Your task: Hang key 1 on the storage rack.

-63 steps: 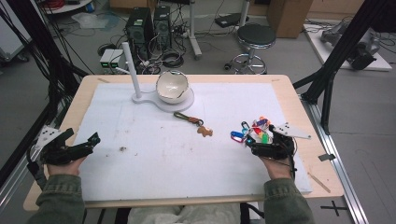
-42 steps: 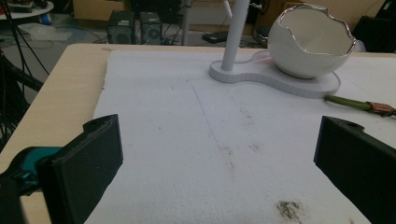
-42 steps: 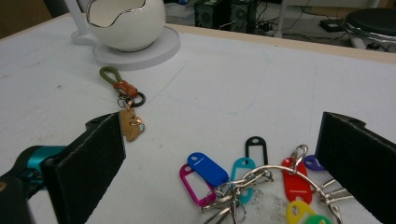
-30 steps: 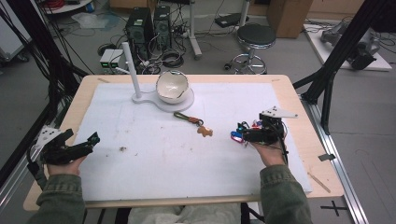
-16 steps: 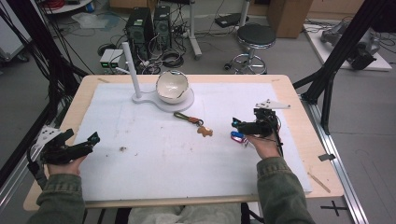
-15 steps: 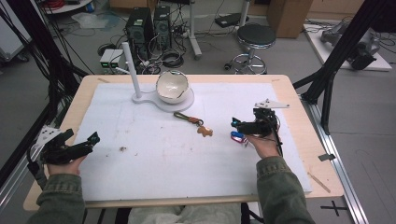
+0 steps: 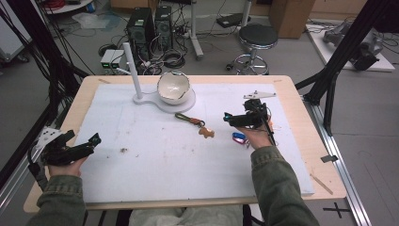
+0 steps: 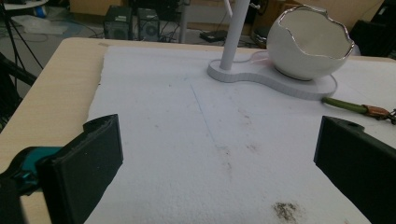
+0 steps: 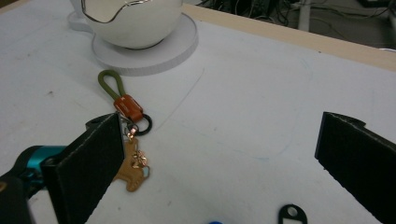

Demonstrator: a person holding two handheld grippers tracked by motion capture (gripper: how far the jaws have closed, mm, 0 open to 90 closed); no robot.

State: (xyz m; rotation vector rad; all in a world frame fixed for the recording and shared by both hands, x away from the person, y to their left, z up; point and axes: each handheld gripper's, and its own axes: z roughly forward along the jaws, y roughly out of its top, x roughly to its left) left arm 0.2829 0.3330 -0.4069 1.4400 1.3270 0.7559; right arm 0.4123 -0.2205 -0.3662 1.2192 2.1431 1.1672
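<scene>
Olive-looped keychain [image 9: 126, 123] lies on the white mat [image 7: 155, 155], touching nothing, just left of my right gripper [image 7: 235, 118], whose jaws stand wide apart with its charm beside one. Well apart, my left gripper [image 7: 77, 149] gapes over bare mat.

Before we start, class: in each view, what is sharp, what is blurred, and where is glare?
High view: soft throughout, even light, no hard shadows. Left gripper view: the eggshell bowl is crisp with a bright rim, while the near jaws blur. Right gripper view: the keychain is sharp, the jaws soft.
</scene>
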